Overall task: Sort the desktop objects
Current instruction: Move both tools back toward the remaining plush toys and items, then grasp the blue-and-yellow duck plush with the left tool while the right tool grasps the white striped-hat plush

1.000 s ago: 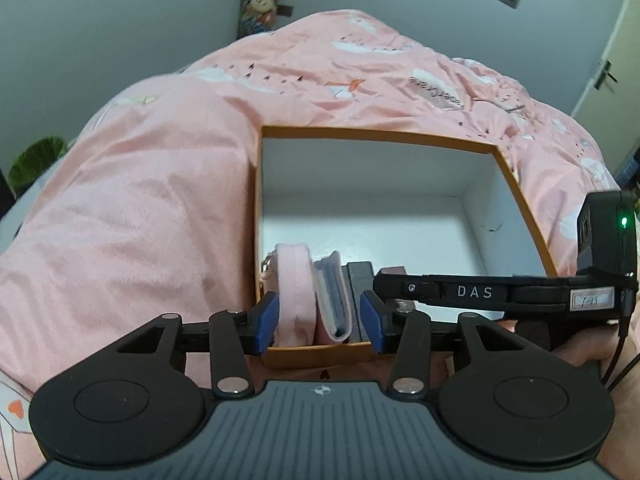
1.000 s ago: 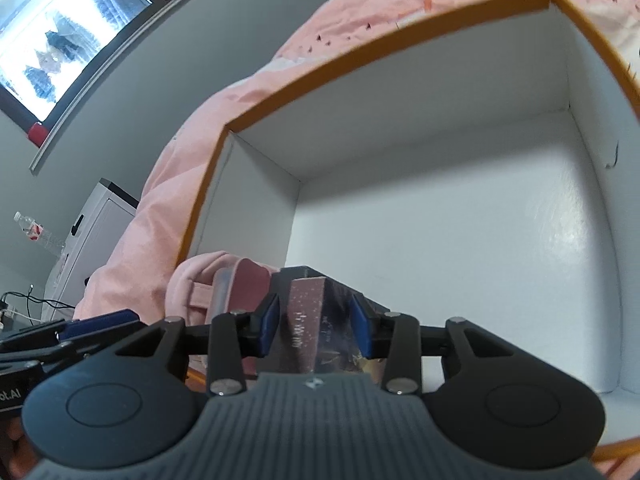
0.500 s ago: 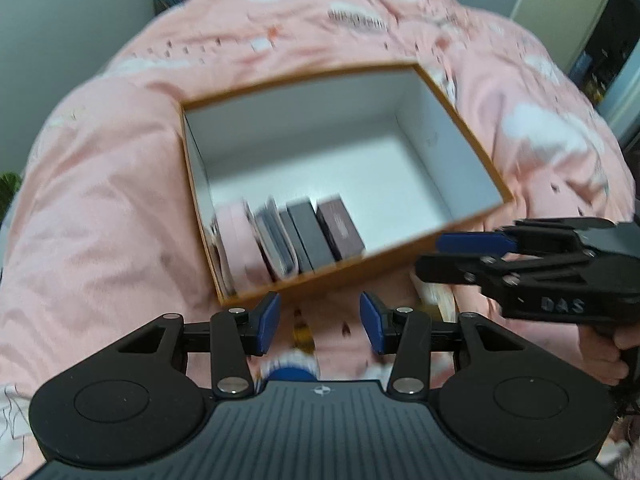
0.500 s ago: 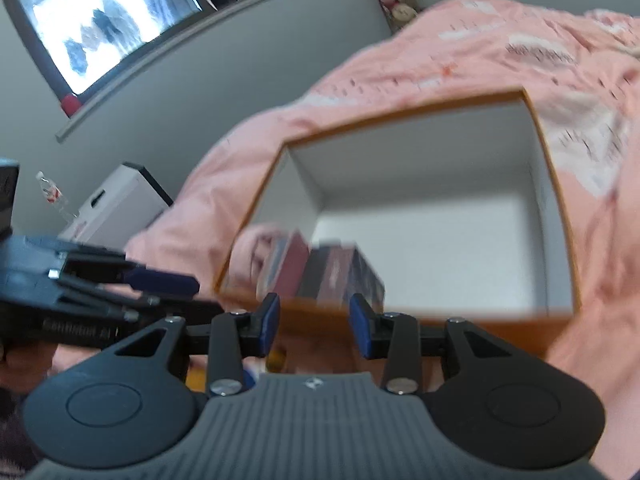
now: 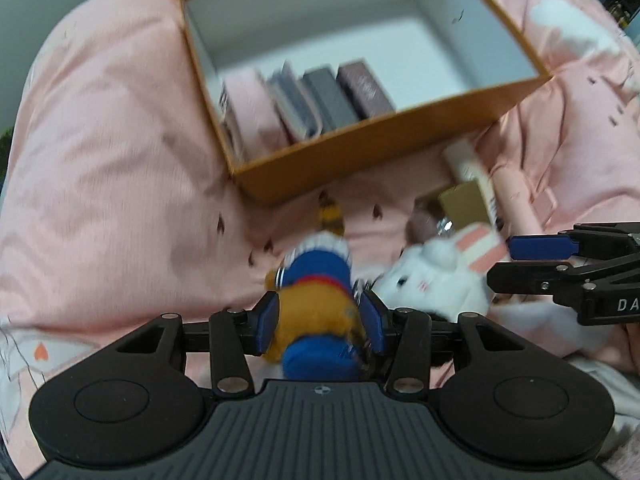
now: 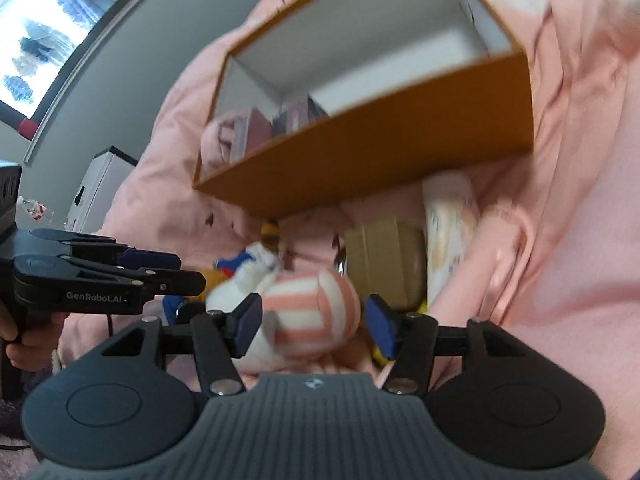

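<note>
An orange box [image 5: 360,148] with white inside sits on the pink quilt; it holds a pink pouch and several small books [image 5: 332,100] standing at its near left. My left gripper [image 5: 320,316] is open with its blue pads either side of an orange-and-blue plush toy [image 5: 316,312]. My right gripper [image 6: 312,324] is open around a white plush rabbit with pink stripes [image 6: 312,312], which also shows in the left wrist view [image 5: 432,276]. Whether the pads touch the toys is unclear through blur.
In front of the box lie a tan cardboard box [image 5: 464,200], a pink tube [image 5: 516,200] and a pale packet [image 6: 448,216]. The pink quilt [image 5: 100,160] rises in folds around everything. A white cabinet [image 6: 96,188] stands at the left.
Both grippers pulled back out of the box and dropped to the toys in front of it. The right gripper left a dark red book in the box and opened wider.
</note>
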Demonstrator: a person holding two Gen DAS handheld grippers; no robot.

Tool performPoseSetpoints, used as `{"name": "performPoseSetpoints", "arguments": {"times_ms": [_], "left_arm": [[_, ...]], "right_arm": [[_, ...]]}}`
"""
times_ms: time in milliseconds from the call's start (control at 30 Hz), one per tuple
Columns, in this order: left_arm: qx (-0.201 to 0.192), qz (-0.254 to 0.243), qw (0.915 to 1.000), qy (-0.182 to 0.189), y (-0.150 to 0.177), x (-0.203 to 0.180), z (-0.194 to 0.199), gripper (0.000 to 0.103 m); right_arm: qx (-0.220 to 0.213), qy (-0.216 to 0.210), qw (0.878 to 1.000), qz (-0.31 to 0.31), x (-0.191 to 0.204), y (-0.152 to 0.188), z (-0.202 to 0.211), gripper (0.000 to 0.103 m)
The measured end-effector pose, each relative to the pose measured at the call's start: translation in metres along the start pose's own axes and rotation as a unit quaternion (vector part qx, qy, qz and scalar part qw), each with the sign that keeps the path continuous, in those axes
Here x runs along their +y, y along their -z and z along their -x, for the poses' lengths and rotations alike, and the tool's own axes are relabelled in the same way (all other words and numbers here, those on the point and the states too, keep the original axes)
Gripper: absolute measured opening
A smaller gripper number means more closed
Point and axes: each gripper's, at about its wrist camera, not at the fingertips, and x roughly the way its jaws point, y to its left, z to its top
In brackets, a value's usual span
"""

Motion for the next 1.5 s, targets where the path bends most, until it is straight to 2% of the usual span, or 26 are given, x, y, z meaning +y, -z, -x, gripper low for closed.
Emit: {"name": "performPoseSetpoints", "arguments": {"times_ms": [133, 300, 467, 600, 667, 800, 867, 967, 1000, 1033, 1100, 1267, 1400, 1500], "left_arm": [[0.024, 0.014, 0.9996, 0.008, 0.006, 0.007, -0.009, 0.056], [0.033, 0.022, 0.9991, 0.014, 0.008, 0.011, -0.015, 0.062], [0.039, 0.032, 0.9986, 0.015, 0.008, 0.012, -0.024, 0.064], [0.038, 0.031, 0.9988, 0.01, 0.008, 0.012, -0.029, 0.066], [0.035, 0.029, 0.9989, 0.01, 0.009, 0.013, -0.03, 0.064], [0.021, 0.023, 0.9994, 0.012, 0.012, 0.011, -0.027, 0.058], [0.015, 0.018, 0.9996, 0.016, 0.013, 0.01, -0.022, 0.055], [0.005, 0.006, 0.9996, 0.027, 0.013, 0.006, -0.013, 0.047], [0.001, 0.003, 0.9995, 0.033, 0.013, 0.005, -0.009, 0.042], [-0.004, -0.002, 0.9992, 0.04, 0.012, 0.003, -0.005, 0.038], [-0.012, -0.012, 0.9982, 0.057, 0.011, 0.0, 0.002, 0.035], [-0.007, -0.021, 0.9988, 0.043, 0.013, -0.004, -0.002, 0.035], [-0.003, 0.004, 0.9986, 0.053, 0.013, 0.005, -0.004, 0.035], [-0.001, 0.021, 0.9978, 0.063, 0.012, 0.014, -0.007, 0.036]], "right_arm": [[0.035, -0.028, 0.999, -0.024, -0.007, 0.004, -0.011, 0.064], [0.067, -0.06, 0.995, -0.045, -0.011, 0.005, -0.023, 0.062], [0.079, -0.088, 0.991, -0.057, -0.012, 0.006, -0.029, 0.039], [0.076, -0.095, 0.991, -0.059, -0.014, 0.006, -0.028, 0.029], [0.072, -0.093, 0.992, -0.055, -0.012, 0.006, -0.026, 0.023], [0.042, -0.079, 0.996, -0.025, -0.003, 0.002, -0.018, 0.0], [0.025, -0.059, 0.998, -0.005, 0.001, -0.003, -0.012, 0.0], [0.019, -0.047, 0.999, -0.017, -0.003, -0.01, -0.01, 0.007], [0.018, -0.05, 0.998, -0.029, -0.006, -0.012, -0.009, 0.014], [0.02, -0.055, 0.997, -0.042, -0.011, -0.013, -0.008, 0.034], [0.021, -0.072, 0.994, -0.083, -0.02, -0.014, -0.007, 0.052], [0.043, -0.075, 0.988, -0.127, -0.023, -0.015, -0.019, 0.056], [0.085, -0.064, 0.985, -0.133, -0.011, -0.009, -0.041, 0.064], [0.076, -0.055, 0.987, -0.132, -0.006, -0.012, -0.049, 0.07]]}}
